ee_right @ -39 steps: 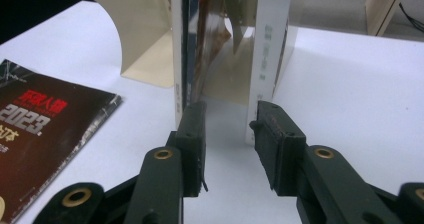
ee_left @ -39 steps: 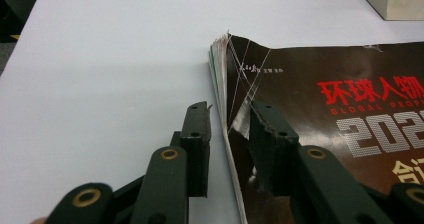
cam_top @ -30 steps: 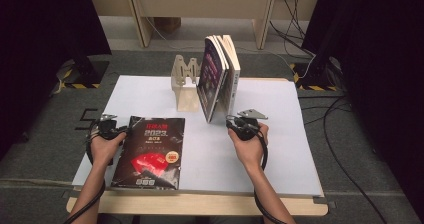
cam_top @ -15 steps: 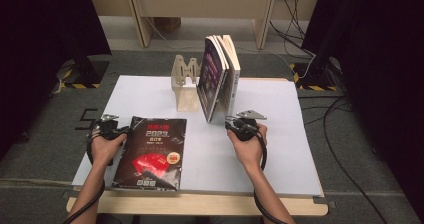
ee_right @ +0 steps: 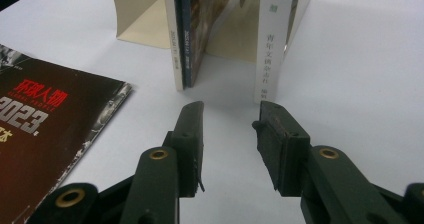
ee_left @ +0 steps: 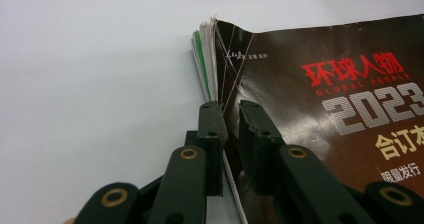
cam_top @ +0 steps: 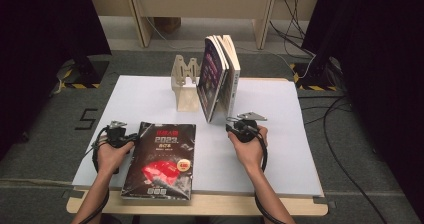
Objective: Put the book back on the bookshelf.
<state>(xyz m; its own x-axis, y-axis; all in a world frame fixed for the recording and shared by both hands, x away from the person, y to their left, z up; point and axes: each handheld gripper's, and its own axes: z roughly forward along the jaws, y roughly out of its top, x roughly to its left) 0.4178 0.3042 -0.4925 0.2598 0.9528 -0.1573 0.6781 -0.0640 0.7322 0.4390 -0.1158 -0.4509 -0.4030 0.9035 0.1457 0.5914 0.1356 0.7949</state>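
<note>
A black magazine with red and white print lies flat at the front left of the white table top. My left gripper is at its left edge. In the left gripper view the jaws have just been closing, and the magazine edge is pinched between them. My right gripper stands open on the table before the upright books. In the right gripper view it faces the gap between a thin pair of books and a white book, with nothing between its jaws.
A pale wooden book stand holds the upright books at the table's back middle. The magazine's front edge lies near the table's front edge. Cables run over the grey floor at the right, and dark curtains hang on both sides.
My left hand has slid right toward the magazine's left edge, and its jaws have come together on that edge. The right hand and the books have kept still.
</note>
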